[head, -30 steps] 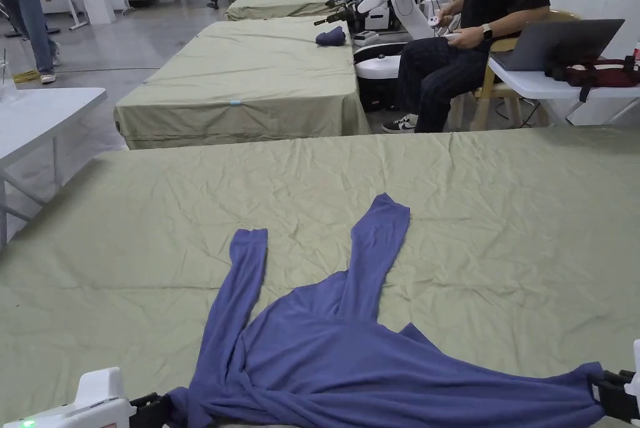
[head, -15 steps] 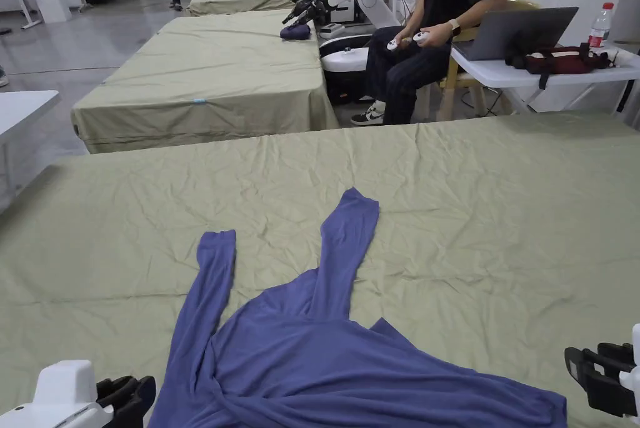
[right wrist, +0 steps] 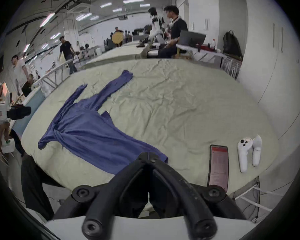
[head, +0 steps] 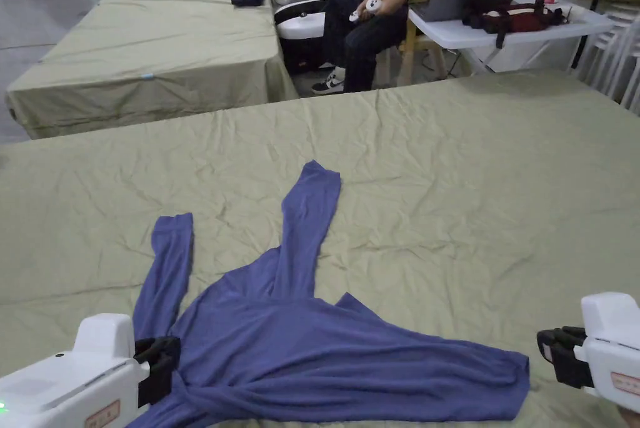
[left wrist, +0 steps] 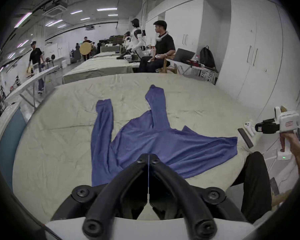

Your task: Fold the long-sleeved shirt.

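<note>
Shirt (head: 312, 348) folding is barely starting: both grippers are hanging off the cloth, jaws pressed together and holding nothing, the left gripper (left wrist: 148, 157) over the near left hem corner, the right gripper (right wrist: 148, 156) just beside the right corner. Both sleeves are lying spread toward the far side of the bed (head: 469, 185), unfolded. A phone (right wrist: 218, 165) and two controllers (right wrist: 248, 152) are sitting near right, clear of the cloth.

Your left gripper (left wrist: 148, 157) has its jaws pressed together; your right gripper (right wrist: 148, 156) looks closed too, held apart.

Olive-sheeted bed (head: 475, 154) bearing blue shirt (head: 325, 348), phone (right wrist: 218, 165), controllers (right wrist: 248, 151)
</note>
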### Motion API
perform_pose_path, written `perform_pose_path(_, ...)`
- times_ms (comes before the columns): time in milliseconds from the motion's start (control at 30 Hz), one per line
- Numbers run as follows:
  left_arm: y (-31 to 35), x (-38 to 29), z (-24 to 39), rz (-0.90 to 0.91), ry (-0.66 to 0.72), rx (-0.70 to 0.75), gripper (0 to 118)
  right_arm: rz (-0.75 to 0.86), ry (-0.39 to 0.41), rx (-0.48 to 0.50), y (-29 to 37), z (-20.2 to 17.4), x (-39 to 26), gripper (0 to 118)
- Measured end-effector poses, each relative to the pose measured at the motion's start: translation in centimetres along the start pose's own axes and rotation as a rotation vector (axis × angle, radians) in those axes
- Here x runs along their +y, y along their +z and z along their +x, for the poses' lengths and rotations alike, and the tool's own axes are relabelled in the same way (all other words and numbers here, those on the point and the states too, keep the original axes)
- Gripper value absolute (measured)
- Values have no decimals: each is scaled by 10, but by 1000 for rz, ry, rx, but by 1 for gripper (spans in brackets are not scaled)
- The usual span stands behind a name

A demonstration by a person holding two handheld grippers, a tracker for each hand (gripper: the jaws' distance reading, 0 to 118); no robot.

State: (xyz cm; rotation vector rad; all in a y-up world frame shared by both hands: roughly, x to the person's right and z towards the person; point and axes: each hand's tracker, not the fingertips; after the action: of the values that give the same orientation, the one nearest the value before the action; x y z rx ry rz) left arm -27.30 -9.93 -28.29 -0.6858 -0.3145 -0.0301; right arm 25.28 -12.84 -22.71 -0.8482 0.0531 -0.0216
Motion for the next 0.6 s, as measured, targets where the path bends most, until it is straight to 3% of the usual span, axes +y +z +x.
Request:
perform_pose_path(33, -4, 1, 3, 2, 1, -2, 0, -40, -8, 11, -7, 2, 3, 8)
perform_pose_path(67, -9, 2, 6, -10, 2, -15, 0, -91, -21, 16, -17, 6, 7, 22)
perform_pose_path(100, -6, -1, 5, -17, 1, -20, 0, -124, -36, 16, -26, 10, 9, 47)
perform_pose_path(133, -8, -1, 6, -22, -1, -21, 0, -142, -37, 13, -34, 12, 11, 59)
perform_pose_path(267, -34, 8, -5, -53, -6, -42, 0, -208, 38, 20, -72, 18, 15, 58)
perform_pose_path(433, -45, 10, 4, -87, -5, -48, 0, -291, 75, 16, -127, 21, 10, 57)
perform_pose_path(467, -47, 8, 4, -94, 0, -50, 0, -316, 71, 1, -140, 23, 7, 53)
perform_pose_path(533, -60, 10, 1, -107, 7, -51, 0, -362, 62, -9, -164, 25, -2, 21)
perform_pose_path(567, -62, 9, 1, -116, 7, -46, 0, -448, 47, -30, -174, 25, -3, 18)
perform_pose_path(600, -64, 8, 1, -119, 7, -42, 0, -426, 102, -34, -170, 20, 2, 5)
